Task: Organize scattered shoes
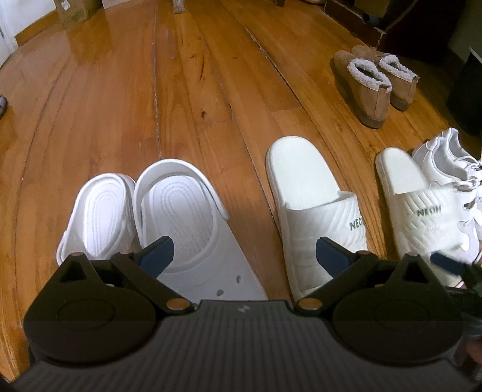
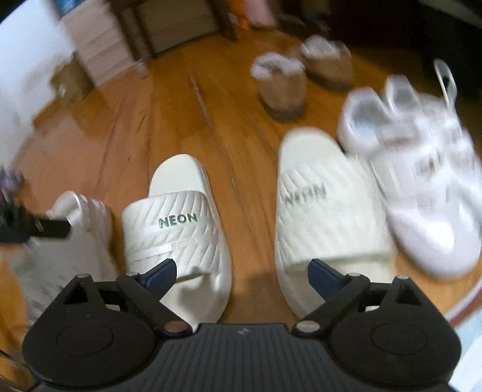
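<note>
In the left wrist view two white clogs [image 1: 177, 217] lie side by side on the wooden floor, with two white NEON slides [image 1: 316, 208] to their right and white sneakers [image 1: 449, 169] at the far right. My left gripper [image 1: 244, 256] is open and empty, low over the gap between a clog and a slide. In the blurred right wrist view my right gripper [image 2: 242, 273] is open and empty above the gap between the two NEON slides [image 2: 177, 220]. White sneakers [image 2: 421, 181] lie to the right.
A pair of tan fleece-lined boots [image 1: 370, 81] stands farther back on the floor, also in the right wrist view [image 2: 283, 87]. A cardboard box [image 1: 75, 12] and furniture line the far wall. Dark furniture [image 1: 464, 90] stands at the right.
</note>
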